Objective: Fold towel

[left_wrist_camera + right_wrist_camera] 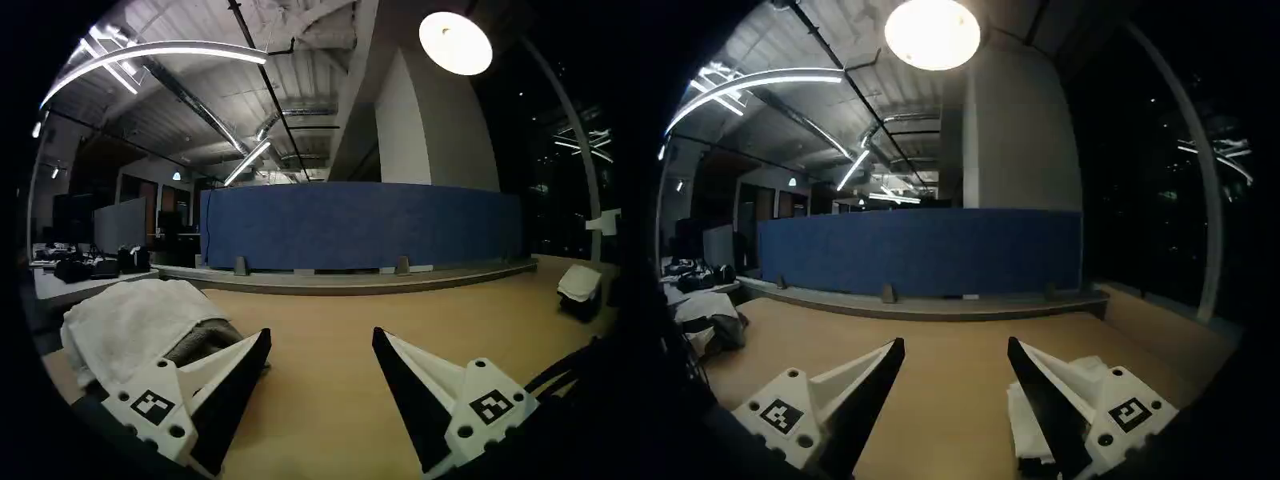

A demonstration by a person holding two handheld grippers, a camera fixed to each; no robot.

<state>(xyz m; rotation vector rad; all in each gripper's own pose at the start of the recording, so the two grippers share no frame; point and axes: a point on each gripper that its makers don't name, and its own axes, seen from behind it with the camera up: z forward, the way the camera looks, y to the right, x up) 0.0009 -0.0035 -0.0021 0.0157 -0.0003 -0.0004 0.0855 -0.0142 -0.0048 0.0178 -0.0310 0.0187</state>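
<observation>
View: left gripper view
Left gripper (322,334): jaws wide apart with nothing between them, held low over the table.
Table (344,384): pale wood, bare ahead of the jaws.
Towel heap (132,324): a white towel slumped over a grey one, loose and unfolded. It lies at the table's left side just past the left finger, and nothing grips it.
White cloth (579,282): small and folded-looking, at the far right of the table. It is too small to tell more.
Blue partition (352,224): stands along the table's far edge.

View: right gripper view
Right gripper (954,342): jaws wide apart, holding nothing.
Folded towel (1024,432): white with layered edges showing, lying flat on the table beside and under the right finger. Whether the finger touches it cannot be told.
Towel heap, from this side: at the far left, well apart from this gripper.
Ceiling lamp (932,32): round and lit, overhead.

Progress, as a judgement: one towel appears folded and set down. The heap is not yet folded, and neither gripper has taken up a towel. The next step is likely to pull one from the heap and spread it on the bare wood.
</observation>
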